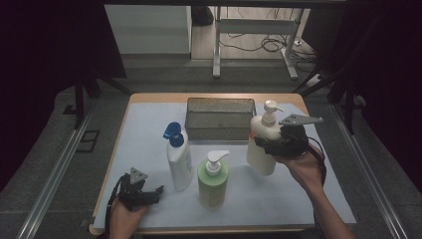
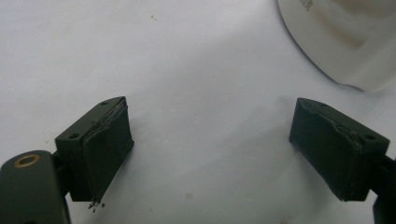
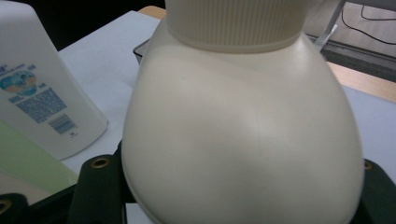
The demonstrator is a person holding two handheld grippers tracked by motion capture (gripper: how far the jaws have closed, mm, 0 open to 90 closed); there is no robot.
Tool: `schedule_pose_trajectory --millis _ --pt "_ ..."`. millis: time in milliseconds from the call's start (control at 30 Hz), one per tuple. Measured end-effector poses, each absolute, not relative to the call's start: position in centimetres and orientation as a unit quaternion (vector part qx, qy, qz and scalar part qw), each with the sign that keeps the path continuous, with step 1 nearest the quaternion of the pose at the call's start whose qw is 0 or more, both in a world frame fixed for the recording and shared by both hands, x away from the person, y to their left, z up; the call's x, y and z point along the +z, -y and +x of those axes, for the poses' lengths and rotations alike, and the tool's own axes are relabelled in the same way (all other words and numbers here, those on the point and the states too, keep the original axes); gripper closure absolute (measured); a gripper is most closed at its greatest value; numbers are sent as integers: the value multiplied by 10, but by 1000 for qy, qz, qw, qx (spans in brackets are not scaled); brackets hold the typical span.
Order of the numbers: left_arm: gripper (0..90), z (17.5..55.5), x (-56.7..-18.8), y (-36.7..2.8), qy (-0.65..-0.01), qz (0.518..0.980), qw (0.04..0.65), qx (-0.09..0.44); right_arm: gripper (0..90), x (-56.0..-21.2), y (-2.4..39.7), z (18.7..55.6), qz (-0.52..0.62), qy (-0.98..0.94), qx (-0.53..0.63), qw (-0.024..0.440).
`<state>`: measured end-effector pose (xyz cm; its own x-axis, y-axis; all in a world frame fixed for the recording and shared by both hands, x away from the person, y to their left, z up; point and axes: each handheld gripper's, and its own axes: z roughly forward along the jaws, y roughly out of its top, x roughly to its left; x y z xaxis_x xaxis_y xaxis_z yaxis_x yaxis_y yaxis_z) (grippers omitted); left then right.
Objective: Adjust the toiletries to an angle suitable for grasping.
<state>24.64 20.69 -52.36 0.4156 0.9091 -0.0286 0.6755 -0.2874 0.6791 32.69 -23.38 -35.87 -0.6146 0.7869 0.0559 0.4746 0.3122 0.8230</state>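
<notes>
I have the cream bottle (image 1: 262,144) clamped in my right gripper (image 1: 278,142), fingers on both its sides, just in front of the basket's (image 1: 220,118) right end and seemingly lifted. So the pick looks done; setting it in the basket remains. My left gripper (image 1: 144,191) rests well back from the basket, fingers wide, empty.
</notes>
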Motion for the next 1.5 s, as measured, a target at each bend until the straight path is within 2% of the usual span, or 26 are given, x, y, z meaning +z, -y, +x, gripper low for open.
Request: schedule_pose_trajectory --millis 667,1500 --pt "125 246 -524 -207 -508 781 314 186 370 -328 200 354 381 -793 438 186" --pt "126 246 -524 -207 -508 780 315 185 371 -319 168 391 385 -787 442 194"
